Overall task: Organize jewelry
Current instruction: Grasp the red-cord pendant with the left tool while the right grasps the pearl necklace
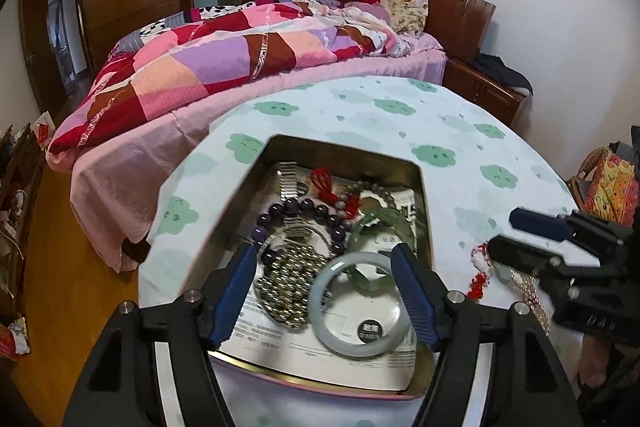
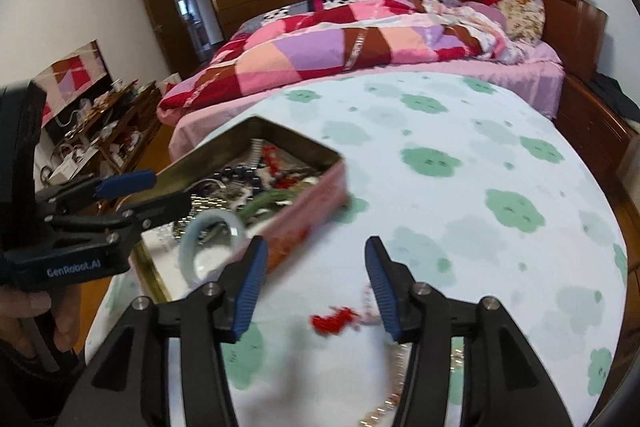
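Left wrist view: left gripper (image 1: 324,267) hangs over the near end of the open tin (image 1: 420,179), jaws wide, nothing pressed between them. Pale bangle (image 1: 362,307) lies in the tin at lower centre of frame, between the two blue fingers (image 1: 236,291) but touching neither that I can tell. Purple bead bracelet (image 1: 304,215) and green bangle (image 1: 380,223) lie further up in the tin, beyond the fingertips.

Right wrist view: right gripper (image 2: 316,287) over the cloud-print tablecloth (image 2: 460,167), jaws partly open, empty. Red-tasselled piece (image 2: 336,319) lies on the cloth at lower centre, blurred, just inside the right-hand finger; a chain (image 2: 394,383) trails below it. Tin sits left of the gripper.
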Tool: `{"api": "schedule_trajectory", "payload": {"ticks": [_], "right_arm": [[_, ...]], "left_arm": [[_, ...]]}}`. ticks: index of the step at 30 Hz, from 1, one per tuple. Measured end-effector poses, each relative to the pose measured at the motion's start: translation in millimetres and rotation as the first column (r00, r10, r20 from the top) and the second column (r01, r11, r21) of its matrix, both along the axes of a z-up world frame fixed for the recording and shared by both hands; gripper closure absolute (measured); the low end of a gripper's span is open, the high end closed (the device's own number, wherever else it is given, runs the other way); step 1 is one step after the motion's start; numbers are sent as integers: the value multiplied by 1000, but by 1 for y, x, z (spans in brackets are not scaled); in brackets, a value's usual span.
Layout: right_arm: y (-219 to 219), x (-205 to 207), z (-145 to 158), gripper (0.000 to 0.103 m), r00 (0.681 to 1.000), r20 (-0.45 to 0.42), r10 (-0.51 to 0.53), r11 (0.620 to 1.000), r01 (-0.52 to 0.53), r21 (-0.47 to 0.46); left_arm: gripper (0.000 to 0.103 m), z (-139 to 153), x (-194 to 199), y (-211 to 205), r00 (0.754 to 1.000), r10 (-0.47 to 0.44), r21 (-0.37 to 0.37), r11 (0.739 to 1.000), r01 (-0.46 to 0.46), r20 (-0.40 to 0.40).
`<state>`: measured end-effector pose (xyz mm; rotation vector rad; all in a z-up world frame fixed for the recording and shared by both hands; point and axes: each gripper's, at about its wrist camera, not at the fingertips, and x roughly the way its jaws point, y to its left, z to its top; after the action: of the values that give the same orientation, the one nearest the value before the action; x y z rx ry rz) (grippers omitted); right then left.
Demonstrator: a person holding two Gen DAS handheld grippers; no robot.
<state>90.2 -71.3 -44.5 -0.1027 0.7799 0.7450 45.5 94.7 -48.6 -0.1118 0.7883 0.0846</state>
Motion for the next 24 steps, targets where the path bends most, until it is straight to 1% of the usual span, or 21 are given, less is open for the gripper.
{"api": "schedule_trajectory", "payload": {"ticks": [5,9,13,19,24], "right_arm": [[-19,4,-1,47,999,-5,-40,999,40,7],[-36,4,-1,46,997,-4,-72,997,72,7],[-53,3,-4,45,994,-9,-109,994,109,-6],[-72,-10,-16,41,991,-30,-131,990,129,-48],[-69,-17,-35,41,990,-62,-123,988,116,-100]], "left_arm": [[33,-3,0,-11,1000,-5,7,1000,6,-15],[33,0,-2,-24,999,-32,6,999,32,-1],[33,-1,2,-40,998,-62,18,998,62,-5],[33,-2,5,-63,995,-104,43,994,105,-8],[33,-3,6,-80,990,-138,51,989,139,-12]]}}
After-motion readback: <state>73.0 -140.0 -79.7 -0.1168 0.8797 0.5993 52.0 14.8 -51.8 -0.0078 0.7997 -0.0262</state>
